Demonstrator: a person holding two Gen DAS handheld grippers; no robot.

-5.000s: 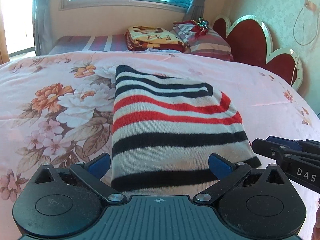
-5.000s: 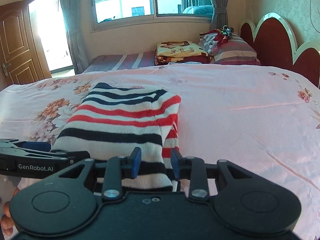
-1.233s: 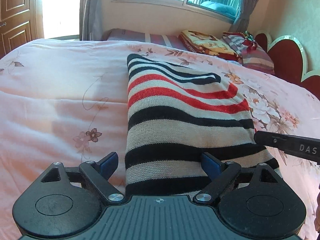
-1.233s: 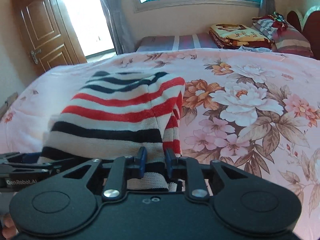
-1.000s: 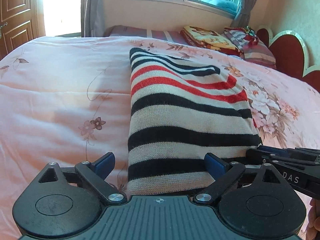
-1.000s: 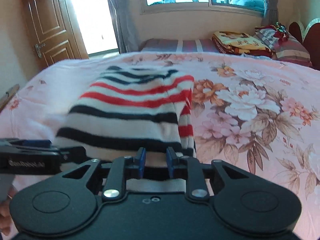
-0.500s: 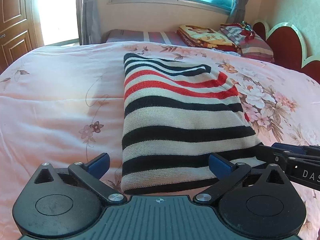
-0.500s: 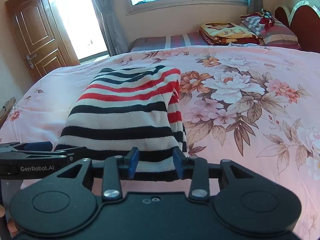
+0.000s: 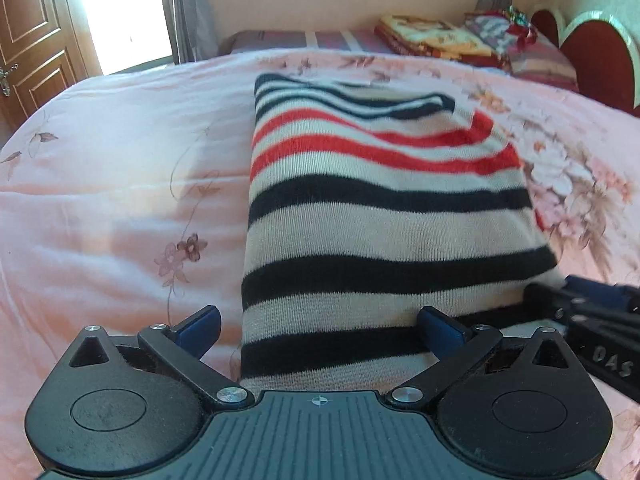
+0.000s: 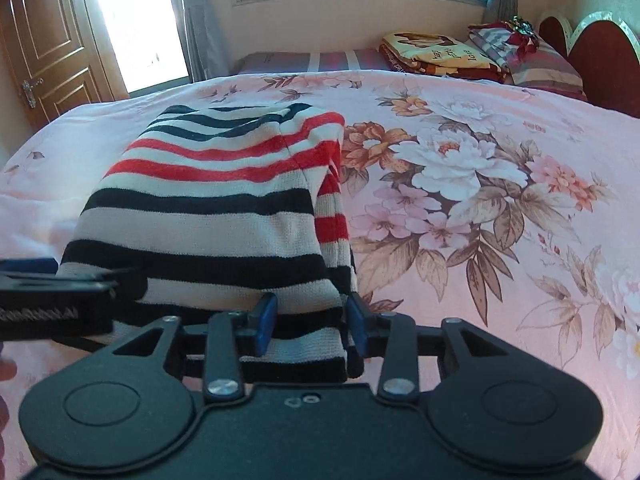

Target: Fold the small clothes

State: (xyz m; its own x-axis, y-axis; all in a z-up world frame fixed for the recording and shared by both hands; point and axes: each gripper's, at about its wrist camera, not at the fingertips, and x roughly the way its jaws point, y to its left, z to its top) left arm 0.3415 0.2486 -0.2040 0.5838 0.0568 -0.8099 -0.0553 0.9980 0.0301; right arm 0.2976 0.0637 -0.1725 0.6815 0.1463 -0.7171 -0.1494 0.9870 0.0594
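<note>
A folded sweater with cream, navy and red stripes lies on the pink floral bed cover. My left gripper is open wide at its near edge. Its left fingertip is over the cover beside the sweater and its right fingertip is over the knit. My right gripper is at the near right corner of the sweater. Its jaws stand a little apart with the corner's layers between the pads, and I see no pinch. Each gripper shows in the other's view, the left gripper and the right gripper.
The bed cover stretches wide to the right of the sweater. Folded blankets and a striped pillow lie at the far side by the red headboard. A wooden door stands at the left. A hand shows at the left edge.
The right jaws, pinched on the sweater's near corner a second ago, have spread apart. The left jaws have widened a little. The sweater's near edge has settled onto the bed.
</note>
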